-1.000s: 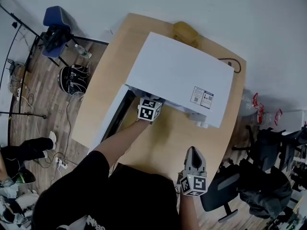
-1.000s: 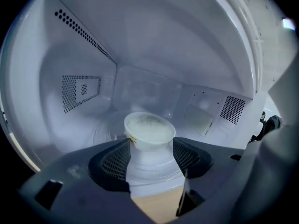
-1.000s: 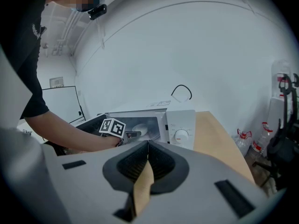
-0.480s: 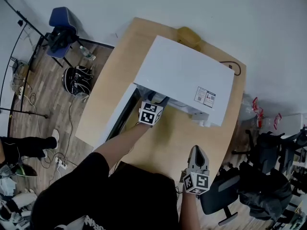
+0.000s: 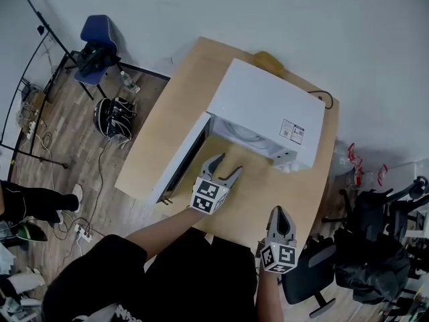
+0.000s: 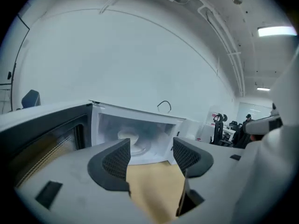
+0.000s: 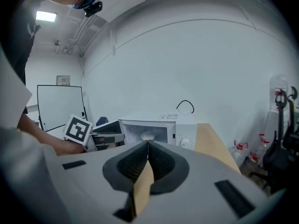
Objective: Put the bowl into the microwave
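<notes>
**A:** We're looking at a white wall (image 5: pixel 268 19) and a wood floor (image 5: pixel 74 139), with a blue chair (image 5: pixel 99 32) sitting in the corner. A pale wooden table (image 5: pixel 167 133) is carrying a white microwave (image 5: pixel 261 109), and its door (image 5: pixel 182 159) is hanging wide open.

**B:** And the tongs?

**A:** The left gripper (image 5: pixel 228 164) is hovering over the table just in front of the cavity. Its jaws are standing well apart and gripping nothing. The right gripper (image 5: pixel 280 213) is hanging nearer the person, with its jaws pressed together and empty.

**B:** Where's the bowl?

**A:** It's sitting inside the microwave. The left gripper view is catching the pale bowl (image 6: pixel 128 136) on the turntable, while the head view is mostly showing the microwave's top. The right gripper view is adding the knob (image 7: pixel 186 142) beside the cavity.
</notes>
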The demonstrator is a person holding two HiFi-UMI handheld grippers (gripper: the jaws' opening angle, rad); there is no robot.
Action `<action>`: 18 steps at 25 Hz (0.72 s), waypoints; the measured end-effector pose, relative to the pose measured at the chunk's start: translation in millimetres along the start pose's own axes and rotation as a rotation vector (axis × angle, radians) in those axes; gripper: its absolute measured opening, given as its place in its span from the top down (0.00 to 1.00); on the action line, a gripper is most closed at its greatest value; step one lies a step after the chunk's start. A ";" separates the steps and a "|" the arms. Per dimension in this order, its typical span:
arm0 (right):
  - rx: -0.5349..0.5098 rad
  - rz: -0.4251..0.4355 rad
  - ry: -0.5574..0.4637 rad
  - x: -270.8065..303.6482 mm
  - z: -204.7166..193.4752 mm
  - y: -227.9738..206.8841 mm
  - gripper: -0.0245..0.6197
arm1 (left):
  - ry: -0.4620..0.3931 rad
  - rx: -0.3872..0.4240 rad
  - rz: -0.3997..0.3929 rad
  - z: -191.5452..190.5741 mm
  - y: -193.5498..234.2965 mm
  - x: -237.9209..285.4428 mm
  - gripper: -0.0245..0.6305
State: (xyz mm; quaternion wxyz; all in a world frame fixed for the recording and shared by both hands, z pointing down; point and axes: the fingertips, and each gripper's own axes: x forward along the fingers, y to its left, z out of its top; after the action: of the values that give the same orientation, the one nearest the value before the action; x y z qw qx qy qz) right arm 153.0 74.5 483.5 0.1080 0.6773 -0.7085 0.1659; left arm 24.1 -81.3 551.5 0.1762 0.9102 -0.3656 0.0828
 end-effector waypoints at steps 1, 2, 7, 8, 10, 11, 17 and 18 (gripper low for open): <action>0.010 0.004 0.001 -4.7 -3.4 5.3 0.87 | -0.001 -0.010 -0.015 0.4 -11.3 -15.2 0.52; 0.020 0.010 0.001 -9.0 -6.7 11.2 0.87 | -0.005 -0.025 -0.030 1.3 -21.8 -30.5 0.52; 0.005 0.061 -0.021 -29.1 -11.1 36.2 0.87 | -0.040 -0.049 -0.031 7.9 -64.9 -106.0 0.53; 0.007 0.072 -0.037 -33.2 -9.0 38.7 0.87 | -0.034 -0.041 -0.028 6.5 -73.9 -117.7 0.53; 0.010 0.094 -0.065 -44.2 -4.8 43.9 0.87 | -0.028 -0.058 -0.020 2.9 -90.2 -139.4 0.54; 0.005 0.103 -0.071 -51.6 -4.6 46.6 0.87 | -0.036 -0.078 -0.012 1.8 -97.4 -150.3 0.60; -0.034 0.159 -0.082 -117.3 -20.1 59.7 0.87 | -0.090 -0.058 0.031 -2.3 -159.4 -210.2 0.90; -0.043 0.169 -0.086 -129.3 -23.7 62.1 0.87 | -0.104 -0.042 0.036 -2.9 -171.8 -219.8 0.91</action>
State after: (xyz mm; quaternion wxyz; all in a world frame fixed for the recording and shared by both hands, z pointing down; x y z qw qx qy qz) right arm 97.1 204.7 451.0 0.0777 0.6191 -0.7706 0.1300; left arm -14.7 174.9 448.1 0.1747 0.9026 -0.3921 0.0308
